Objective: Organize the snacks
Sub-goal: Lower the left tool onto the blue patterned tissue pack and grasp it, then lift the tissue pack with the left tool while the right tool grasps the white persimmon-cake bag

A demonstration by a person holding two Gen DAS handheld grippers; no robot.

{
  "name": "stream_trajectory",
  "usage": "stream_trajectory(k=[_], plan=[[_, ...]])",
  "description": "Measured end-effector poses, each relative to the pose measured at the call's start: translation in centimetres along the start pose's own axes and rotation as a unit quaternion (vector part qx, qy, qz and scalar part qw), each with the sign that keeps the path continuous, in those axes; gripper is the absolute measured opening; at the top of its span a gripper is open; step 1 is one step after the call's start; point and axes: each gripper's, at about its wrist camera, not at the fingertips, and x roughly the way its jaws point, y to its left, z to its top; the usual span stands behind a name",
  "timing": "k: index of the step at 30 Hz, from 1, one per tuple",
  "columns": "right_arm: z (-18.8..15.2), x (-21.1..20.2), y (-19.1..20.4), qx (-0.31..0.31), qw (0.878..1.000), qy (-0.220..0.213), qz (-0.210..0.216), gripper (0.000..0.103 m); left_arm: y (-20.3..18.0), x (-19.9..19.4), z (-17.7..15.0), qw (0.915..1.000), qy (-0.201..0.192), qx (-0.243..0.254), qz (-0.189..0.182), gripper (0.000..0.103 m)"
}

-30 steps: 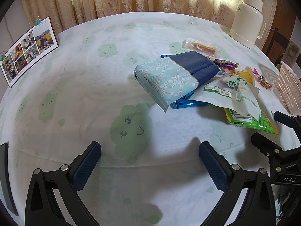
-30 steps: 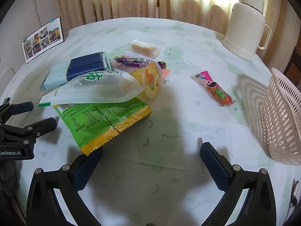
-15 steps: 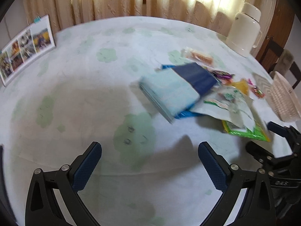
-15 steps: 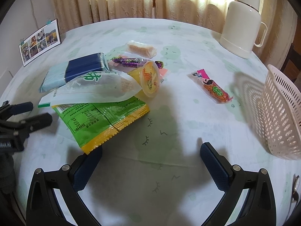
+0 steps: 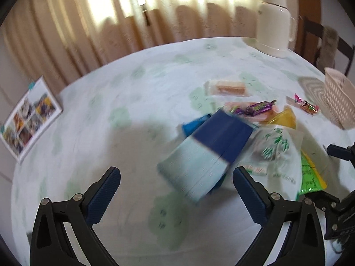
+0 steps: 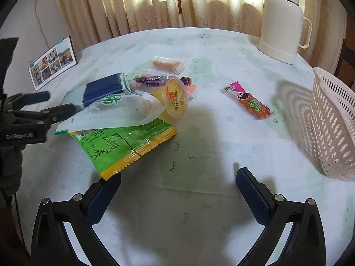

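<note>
Both grippers hang low over the round counter [image 6: 221, 51] w/ its green-cloud cloth, neither touching anything. Left gripper [image 5: 176, 184]: jaws spread wide, nothing between them but cloth and the near corner of the blue-and-pale pack [image 5: 204, 153]. Right gripper [image 6: 178, 190]: jaws also wide apart, empty, over bare cloth; its left fingertip sits just beside the yellow edge of the green snack bag [image 6: 124, 144].

Snacks are heaped centre-left in the right wrist view. The white pouch w/ green print [image 6: 111, 110] lies on top of the green bag and covers most of the blue pack, so only the pack's dark end shows there. A yellow jelly cup [image 6: 175, 97] is tipped on its side against the pouch. Behind it, purple-wrapped candy [image 6: 153, 81], partly hidden by the cup, w/ something pink under it – can't tell what. Farther back a clear-wrapped wafer [image 6: 167, 64] lies alone. The orange-and-pink stick snack [image 6: 248, 102] lies apart to the right, between the heap and the white slotted basket [image 6: 332, 122], which is cut off at the frame edge.

Far right stands a cream thermos jug [image 6: 283, 22]; far left a photo card [image 6: 52, 62] is propped up. Left wrist view is badly motion-blurred, print on packs unreadable. A bright blue item [image 5: 195, 124] peeks from under the blue pack, mostly hidden.
</note>
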Motion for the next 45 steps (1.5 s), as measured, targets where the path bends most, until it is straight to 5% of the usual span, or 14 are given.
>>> stream_trajectory(k=[9,13,26,45], plan=[[-0.2,-0.2,-0.2,0.008,1.000,-0.005,0.009,0.103,-1.4,2.0,1.5,0.9993,0.007,0.034,0.011,0.099],[-0.2,-0.2,-0.3,0.011,1.000,-0.006,0.012,0.103,-1.9,2.5,1.5,0.9990,0.013,0.041,-0.013,0.079],[-0.3,-0.5,-0.5,0.019,1.000,-0.011,0.020,0.103,-2.3,1.6,0.7,0.9988,-0.006,0.033,-0.037,0.057],[-1.7,-3.1,-2.8,0.091,0.993,-0.061,0.038,0.103,3.1,-2.9,-3.3,0.9944,-0.019,-0.080,-0.065,0.055]])
